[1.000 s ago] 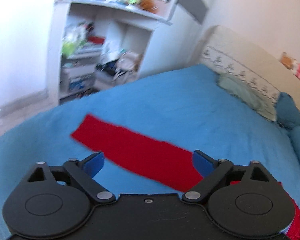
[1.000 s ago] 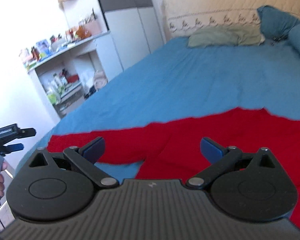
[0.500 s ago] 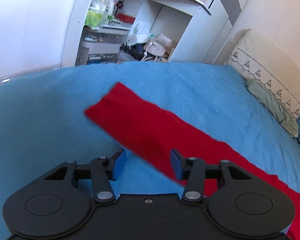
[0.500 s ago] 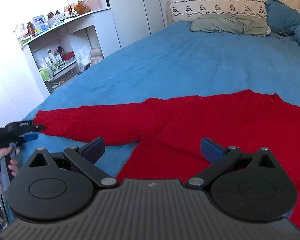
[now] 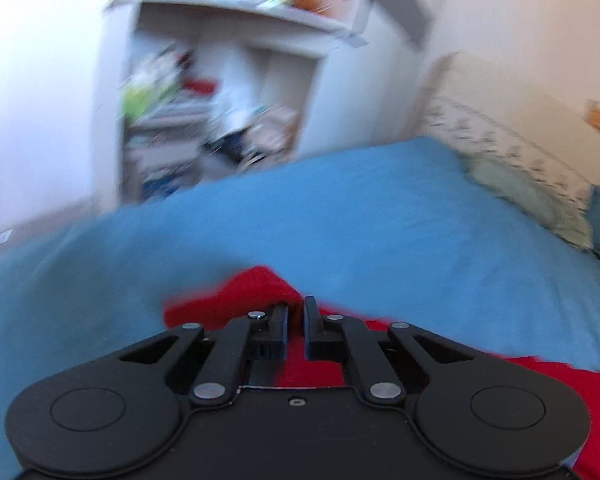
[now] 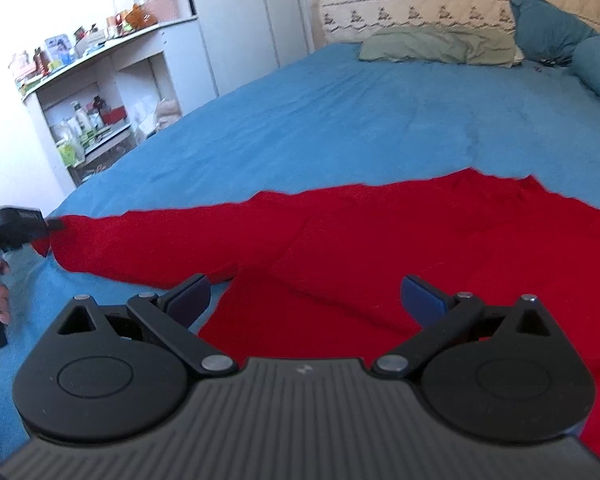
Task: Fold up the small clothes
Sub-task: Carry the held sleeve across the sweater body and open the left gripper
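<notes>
- Left gripper [image 5: 296, 314]: fingers clamped on the sleeve end [image 5: 256, 288] of the red garment [image 6: 420, 240].
- Right gripper [image 6: 306, 294]: fingers apart, hovering over the garment's body.
- Garment lies spread on the blue bed [image 6: 340, 120]; judging by that, folding has barely begun.

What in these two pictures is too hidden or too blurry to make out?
- Left wrist view: the cluttered white shelf unit is smeared by motion blur; its items cannot be named.
- Left wrist view: the left gripper covers the part of the red knit garment pinched between its jaws.
- Right wrist view: the right gripper, jaws apart, hides the garment's near edge, and the picture's edge cuts off its right side.
</notes>
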### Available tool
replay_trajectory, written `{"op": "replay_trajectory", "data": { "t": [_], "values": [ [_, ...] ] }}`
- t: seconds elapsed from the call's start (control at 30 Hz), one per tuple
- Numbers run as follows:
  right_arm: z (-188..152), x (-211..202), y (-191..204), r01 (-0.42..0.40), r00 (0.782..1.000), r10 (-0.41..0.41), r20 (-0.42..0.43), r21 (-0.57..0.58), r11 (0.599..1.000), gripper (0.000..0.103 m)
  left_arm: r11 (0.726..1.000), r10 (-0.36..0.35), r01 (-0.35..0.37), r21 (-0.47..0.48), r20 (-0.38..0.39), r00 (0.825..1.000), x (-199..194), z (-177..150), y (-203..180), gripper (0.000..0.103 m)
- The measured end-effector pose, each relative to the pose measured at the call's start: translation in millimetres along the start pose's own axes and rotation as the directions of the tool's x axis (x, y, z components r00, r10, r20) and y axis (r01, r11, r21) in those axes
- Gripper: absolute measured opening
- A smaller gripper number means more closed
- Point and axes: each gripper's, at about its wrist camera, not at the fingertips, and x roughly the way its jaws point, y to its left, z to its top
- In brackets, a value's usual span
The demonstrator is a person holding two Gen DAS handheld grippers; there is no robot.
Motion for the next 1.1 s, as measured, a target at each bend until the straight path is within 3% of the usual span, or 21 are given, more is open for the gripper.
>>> {"op": "replay_trajectory", "data": {
  "t": [0.07, 0.13, 0.2, 0.3, 0.4, 0.5, 0.6, 0.7, 0.73, 0.77, 0.8, 0.83, 0.87, 0.97, 1.1],
  "values": [
    [5.0, -8.8, -13.0, 0.024, 0.999, -0.024, 0.025, 0.024, 0.999, 0.103, 0.995, -0.071, 0.069, 0.078, 0.024, 0.997, -14.2, 7.2, -40.4, 0.007],
    [10.4, -20.0, -31.3, 0.051, 0.997, -0.054, 0.052, 0.063, 0.997, 0.103, 0.968, -0.167, 0.159, 0.192, 0.023, 0.986, -27.4, 5.5, -95.0, 0.007],
    [15.9, -31.1, -50.0, 0.092, 0.992, -0.099, 0.073, 0.097, 0.991, 0.103, 0.926, -0.259, 0.253, 0.281, -0.019, 0.966, -36.0, -5.8, -145.3, 0.007],
    [20.7, -44.9, -79.0, 0.147, 0.984, -0.16, 0.085, 0.142, 0.979, 0.103, 0.844, -0.366, 0.396, 0.36, -0.151, 0.918, -39.0, -42.1, -218.9, 0.007],
    [18.5, -55.6, -105.6, 0.183, 0.978, -0.198, 0.072, 0.17, 0.968, 0.103, 0.778, -0.386, 0.475, 0.411, -0.284, 0.878, -27.4, -98.3, -274.1, 0.007],
    [11.6, -62.3, -124.9, 0.209, 0.974, -0.221, 0.047, 0.174, 0.962, 0.103, 0.754, -0.359, 0.499, 0.428, -0.368, 0.858, -15.6, -145.3, -297.1, 0.007],
    [4.1, -64.2, -134.9, 0.219, 0.974, -0.227, 0.031, 0.16, 0.963, 0.103, 0.748, -0.341, 0.488, 0.449, -0.37, 0.864, -17.7, -168.6, -299.4, 0.007],
    [0.4, -62.8, -141.6, 0.215, 0.975, -0.221, 0.026, 0.143, 0.966, 0.103, 0.742, -0.351, 0.492, 0.456, -0.362, 0.864, -21.9, -168.8, -298.2, 0.009],
    [0.6, -62.6, -142.8, 0.212, 0.975, -0.218, 0.028, 0.138, 0.967, 0.103, 0.741, -0.355, 0.495, 0.454, -0.361, 0.862, -23.8, -166.4, -297.3, 0.015],
    [1.6, -63.1, -143.9, 0.209, 0.976, -0.215, 0.032, 0.131, 0.969, 0.103, 0.742, -0.355, 0.493, 0.454, -0.357, 0.864, -24.6, -161.0, -294.0, 0.034],
    [4.3, -63.1, -144.3, 0.204, 0.977, -0.21, 0.041, 0.121, 0.972, 0.103, 0.744, -0.357, 0.487, 0.458, -0.344, 0.868, -30.8, -156.8, -290.8, 0.048],
    [6.7, -63.4, -144.2, 0.198, 0.978, -0.204, 0.048, 0.112, 0.974, 0.103, 0.75, -0.357, 0.474, 0.461, -0.321, 0.877, -39.2, -155.5, -287.5, 0.07],
    [9.9, -63.5, -143.3, 0.19, 0.979, -0.196, 0.054, 0.098, 0.977, 0.103, 0.762, -0.353, 0.451, 0.464, -0.286, 0.891, -48.8, -150.0, -280.3, 0.079],
    [21.5, -57.3, -131.5, 0.16, 0.986, -0.16, 0.041, 0.012, 0.987, 0.103, 0.808, -0.302, 0.358, 0.467, -0.194, 0.933, -65.9, -135.6, -251.3, 0.088],
    [27.3, -33.2, -98.2, 0.097, 0.995, -0.1, -0.016, -0.145, 0.985, 0.103, 0.878, -0.176, 0.223, 0.423, -0.149, 0.973, -55.4, -114.0, -207.8, 0.089]
  ]
}}
